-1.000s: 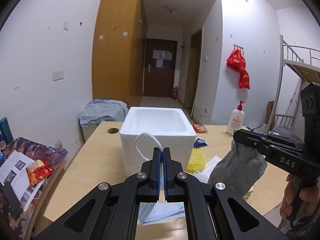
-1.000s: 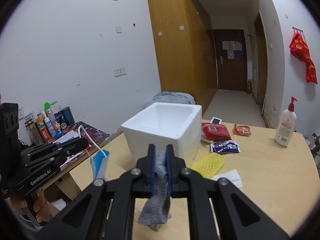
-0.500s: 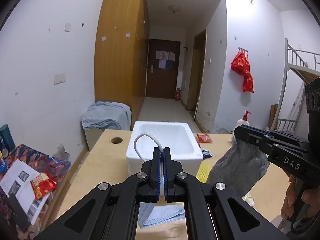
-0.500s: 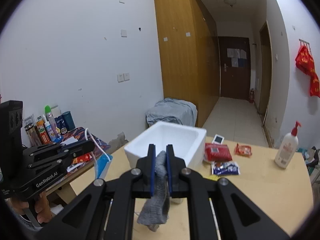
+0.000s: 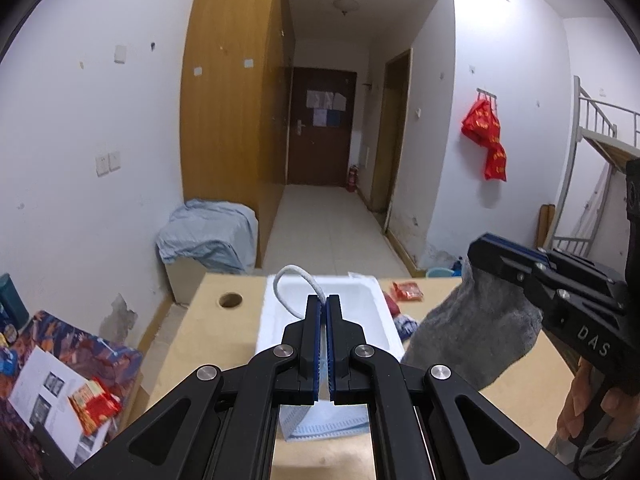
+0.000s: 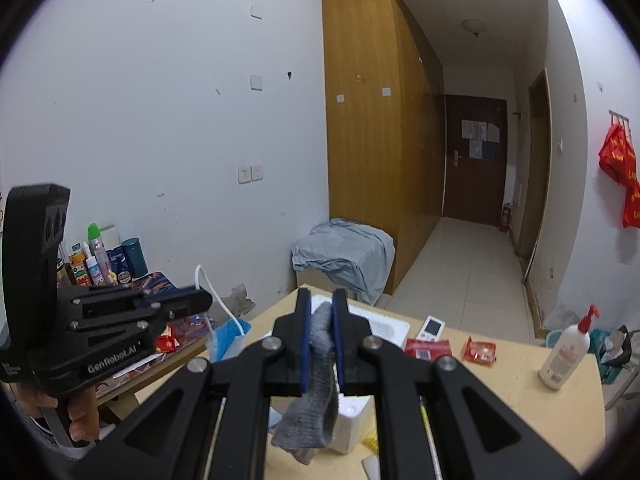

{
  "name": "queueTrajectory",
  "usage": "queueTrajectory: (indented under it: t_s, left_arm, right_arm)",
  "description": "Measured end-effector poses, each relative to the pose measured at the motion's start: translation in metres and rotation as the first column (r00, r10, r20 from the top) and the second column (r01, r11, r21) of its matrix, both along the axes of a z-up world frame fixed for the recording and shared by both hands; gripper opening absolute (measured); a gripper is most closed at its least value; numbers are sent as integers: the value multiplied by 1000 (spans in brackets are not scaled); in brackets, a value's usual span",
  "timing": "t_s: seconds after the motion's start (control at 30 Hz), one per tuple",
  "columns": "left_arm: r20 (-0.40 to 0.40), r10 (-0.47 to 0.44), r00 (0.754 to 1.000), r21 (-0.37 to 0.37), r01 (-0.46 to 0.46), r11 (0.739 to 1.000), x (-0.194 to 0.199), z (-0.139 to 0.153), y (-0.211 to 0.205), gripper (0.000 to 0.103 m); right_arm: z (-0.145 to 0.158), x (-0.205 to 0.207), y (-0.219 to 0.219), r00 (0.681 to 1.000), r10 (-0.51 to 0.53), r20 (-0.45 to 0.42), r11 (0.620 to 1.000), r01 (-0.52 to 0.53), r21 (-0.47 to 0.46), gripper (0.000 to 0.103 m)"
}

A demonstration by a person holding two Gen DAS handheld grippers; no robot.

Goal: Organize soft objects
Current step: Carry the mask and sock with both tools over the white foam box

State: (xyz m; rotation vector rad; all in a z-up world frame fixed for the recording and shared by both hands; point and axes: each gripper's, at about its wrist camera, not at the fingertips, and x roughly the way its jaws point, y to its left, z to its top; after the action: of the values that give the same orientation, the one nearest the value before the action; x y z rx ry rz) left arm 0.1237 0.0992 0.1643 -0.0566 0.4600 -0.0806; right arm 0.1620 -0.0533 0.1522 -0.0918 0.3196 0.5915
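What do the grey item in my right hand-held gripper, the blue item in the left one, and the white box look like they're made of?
Sock: looks like grey knitted fabric, matte and fuzzy, hanging limp in folds.
Mask: probably thin nonwoven sheet, pale blue, pleated, with a white cord loop.
Box: likely foam, matte white with thick walls and rounded edges.

The sock (image 6: 316, 400) is speckled grey; the face mask (image 5: 324, 426) pale blue with a white loop. The foam box (image 5: 360, 312) is white — the table (image 5: 208, 320) light tan. At two o'clock, red bags (image 5: 486, 136) bear yellow print.
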Motion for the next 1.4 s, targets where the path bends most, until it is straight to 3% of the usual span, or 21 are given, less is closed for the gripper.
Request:
queueTrajectory:
  t_s: [0.27, 0.7, 1.13, 1.4]
  left_arm:
    - [55, 15, 998, 9, -15, 1000, 19, 28, 2, 2]
    - [-16, -36, 999, 9, 36, 999, 92, 30, -6, 2]
    - [-221, -61, 973, 1, 62, 998, 161, -36, -11, 2]
    - [-257, -50, 965, 47, 64, 997, 171, -52, -16, 3]
  right_arm:
    - [9, 13, 5, 1000, 2, 22, 1000, -2, -2, 13]
    - [15, 46, 3, 999, -26, 28, 1000, 26, 5, 13]
    - [4, 75, 5, 999, -37, -12, 999, 37, -1, 13]
    - [1, 81, 10, 999, -37, -30, 999, 36, -14, 13]
